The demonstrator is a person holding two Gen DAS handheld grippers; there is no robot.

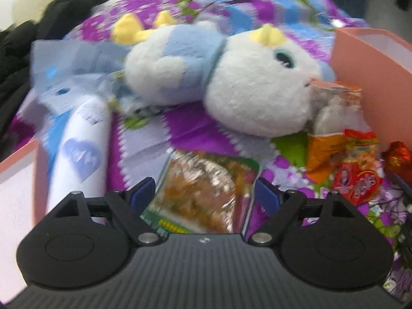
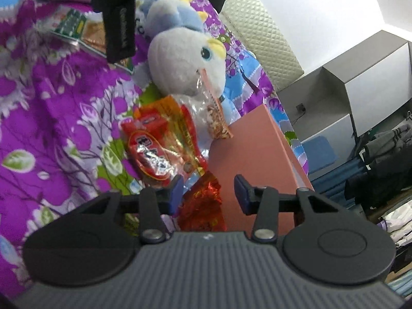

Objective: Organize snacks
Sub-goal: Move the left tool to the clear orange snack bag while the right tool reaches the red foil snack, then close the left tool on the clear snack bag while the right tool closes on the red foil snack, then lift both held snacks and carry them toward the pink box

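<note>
My left gripper [image 1: 205, 193] stands open over the flowered purple bedspread [image 1: 195, 128]. A clear snack packet [image 1: 200, 188] of orange-brown pieces lies between its fingers, and the pads do not press on it. That green-edged packet [image 2: 69, 25] also shows at the top left of the right wrist view. My right gripper [image 2: 209, 193] is open around a crinkled red foil snack [image 2: 203, 200], with a gap on the right side. Beside it lie a red snack packet [image 2: 154, 152] and a clear bag with an orange top [image 2: 211, 118]. A pink box [image 2: 252, 149] stands just behind.
A white and blue plush toy [image 1: 244, 85] lies across the bed behind the snacks. A white tube with a heart print [image 1: 82, 149] lies at the left, next to another pink box edge [image 1: 15, 180]. Black clothing [image 1: 15, 51] is piled at the far left. Grey shelving [image 2: 360, 77] stands beyond the bed.
</note>
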